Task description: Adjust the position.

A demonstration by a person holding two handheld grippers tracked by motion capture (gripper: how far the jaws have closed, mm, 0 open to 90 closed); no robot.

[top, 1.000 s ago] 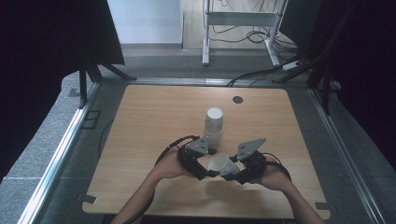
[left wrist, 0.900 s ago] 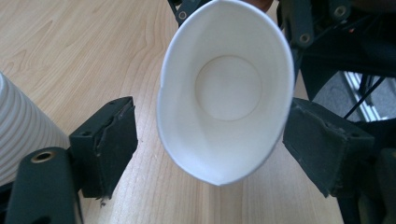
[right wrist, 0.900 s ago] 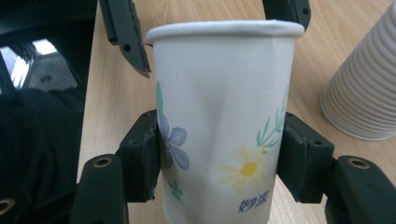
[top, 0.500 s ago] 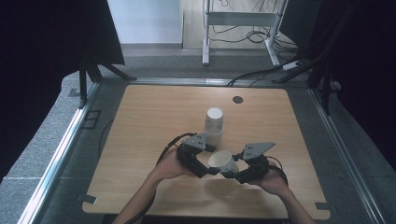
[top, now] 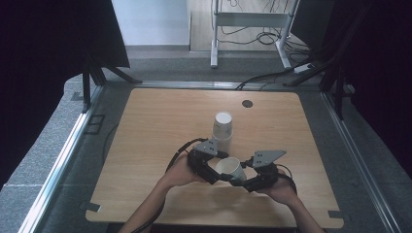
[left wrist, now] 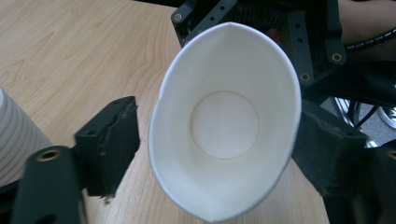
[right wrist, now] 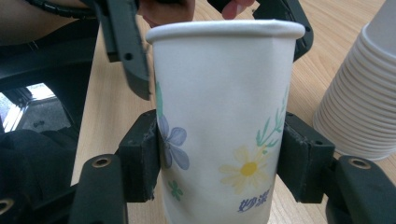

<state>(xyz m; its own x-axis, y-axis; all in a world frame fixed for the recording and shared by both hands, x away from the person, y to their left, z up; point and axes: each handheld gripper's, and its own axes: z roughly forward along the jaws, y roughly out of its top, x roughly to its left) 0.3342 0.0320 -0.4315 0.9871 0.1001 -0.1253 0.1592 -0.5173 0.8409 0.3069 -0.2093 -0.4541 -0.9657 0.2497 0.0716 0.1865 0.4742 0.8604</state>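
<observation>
The right tool [right wrist: 219, 154] clamped a flowered paper cup [right wrist: 224, 126] above the table [top: 145, 126], near the cup stack [top: 223, 125]; the left tool [left wrist: 215, 144], half-open and closing, should pinch the rim gently.

Right hand-held gripper [top: 245, 174] clamped, left [top: 219, 170] narrowing.

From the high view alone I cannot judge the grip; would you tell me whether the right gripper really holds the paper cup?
Observer: Yes, the right gripper is shut on the paper cup, with a pad on either side of its wall.
Operator: And the left gripper?
Observer: The left gripper straddles the rim. Its jaws have just been closing, and one pad is just short of it.
Operator: Is the rim round?
Observer: No, it is pinched into an oval.
</observation>
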